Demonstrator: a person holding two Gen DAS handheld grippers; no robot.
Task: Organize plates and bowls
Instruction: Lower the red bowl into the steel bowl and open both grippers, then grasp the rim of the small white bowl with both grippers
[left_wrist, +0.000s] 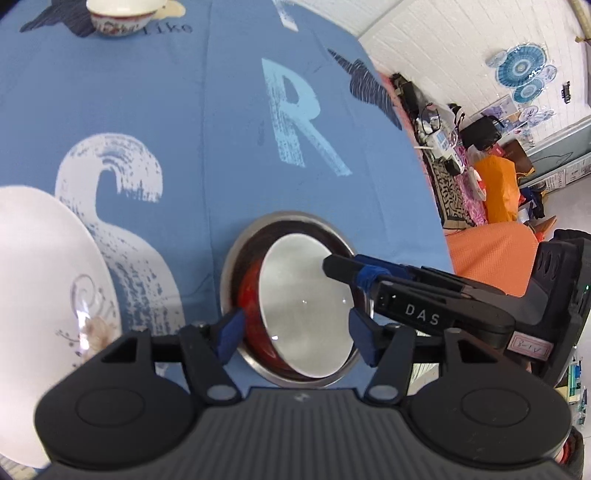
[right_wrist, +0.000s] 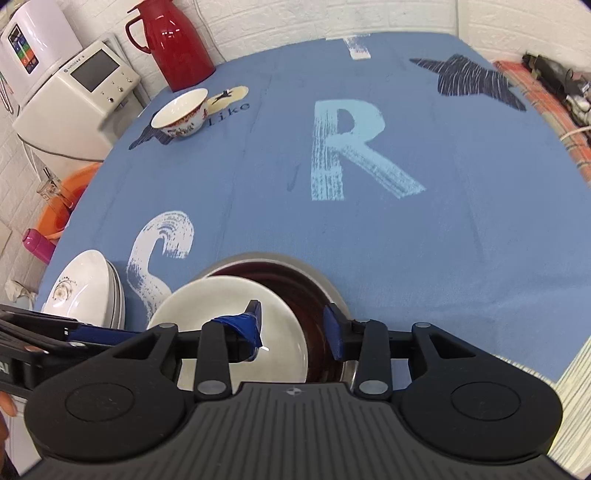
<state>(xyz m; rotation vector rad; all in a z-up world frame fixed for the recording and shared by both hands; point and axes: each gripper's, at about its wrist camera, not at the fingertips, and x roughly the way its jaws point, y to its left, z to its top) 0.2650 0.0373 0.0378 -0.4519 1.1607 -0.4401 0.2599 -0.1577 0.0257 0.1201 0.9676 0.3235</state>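
Note:
A steel bowl (left_wrist: 236, 258) (right_wrist: 314, 273) with a dark red inside sits on the blue tablecloth (left_wrist: 221, 147) near its front edge. A white plate (left_wrist: 303, 295) (right_wrist: 221, 306) lies tilted inside it, left edge sunk, right edge up by the rim. My left gripper (left_wrist: 297, 336) is open, its fingers on either side of the bowl's near part. My right gripper (right_wrist: 294, 326) (left_wrist: 332, 264) comes in from the right. It stands partly open astride the plate's right rim, with a visible gap to its right finger. A patterned bowl (left_wrist: 122, 18) (right_wrist: 183, 114) stands far back left.
A stack of white plates (left_wrist: 48, 277) (right_wrist: 88, 288) sits left of the steel bowl. Beyond the table's far left corner are a red thermos (right_wrist: 173, 40), a white appliance (right_wrist: 74, 96) and an orange basin (right_wrist: 62, 206). To the right, the table edge (right_wrist: 576, 354) drops off.

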